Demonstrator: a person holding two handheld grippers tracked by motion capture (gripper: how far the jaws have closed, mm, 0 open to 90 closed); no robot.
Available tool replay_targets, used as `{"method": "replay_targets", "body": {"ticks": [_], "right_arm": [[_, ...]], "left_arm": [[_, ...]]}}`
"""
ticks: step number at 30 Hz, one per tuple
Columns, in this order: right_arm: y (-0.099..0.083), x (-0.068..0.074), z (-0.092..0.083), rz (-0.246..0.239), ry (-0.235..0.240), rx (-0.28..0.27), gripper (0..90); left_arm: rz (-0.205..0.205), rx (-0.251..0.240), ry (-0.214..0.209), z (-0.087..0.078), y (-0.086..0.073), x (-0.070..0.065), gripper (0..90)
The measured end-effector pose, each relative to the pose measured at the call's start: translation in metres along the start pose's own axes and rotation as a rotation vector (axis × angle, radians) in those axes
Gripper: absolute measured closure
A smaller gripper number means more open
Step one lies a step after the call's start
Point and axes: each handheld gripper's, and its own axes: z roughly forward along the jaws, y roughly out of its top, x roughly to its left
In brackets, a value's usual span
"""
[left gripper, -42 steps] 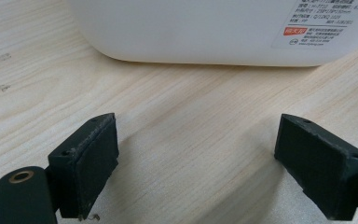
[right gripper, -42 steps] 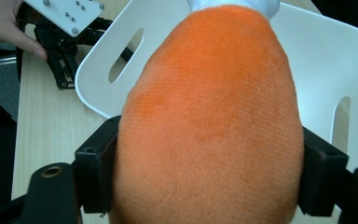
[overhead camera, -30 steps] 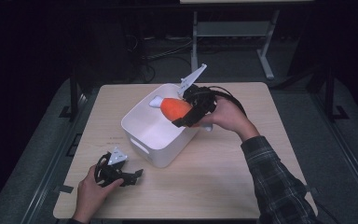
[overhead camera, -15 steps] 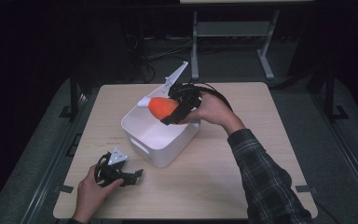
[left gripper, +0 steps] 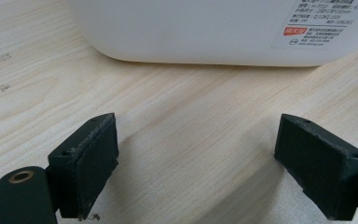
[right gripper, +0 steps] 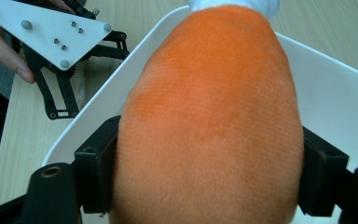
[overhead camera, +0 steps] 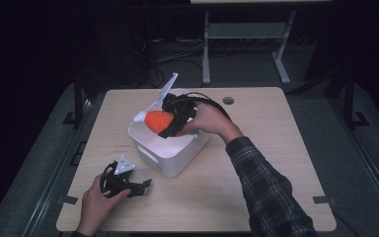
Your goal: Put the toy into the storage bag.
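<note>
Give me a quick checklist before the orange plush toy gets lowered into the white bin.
1. Right claw shut on the orange plush toy: ok.
2. Toy above the white bin, not outside it: ok.
3. Bin floor free of other items: cannot tell, the toy hides most of it.
4. Left claw open, holding nothing: ok.
5. Left claw on the table, apart from the bin: ok.
</note>
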Motion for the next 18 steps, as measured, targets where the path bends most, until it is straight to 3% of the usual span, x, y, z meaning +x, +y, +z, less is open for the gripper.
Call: {"method": "replay_targets", "body": {"ticks": [10,18], "right_arm": [[0.004,0.002,0.019,-0.020,0.022,0.043,22.2],[0.005,0.001,0.030,0.000,0.036,0.060,19.0]], "left_arm": [[0.002,-0.001,0.001,0.000,0.000,0.000,12.5],[0.003,0.001,0.000,0.000,0.000,0.000,12.5]]}}
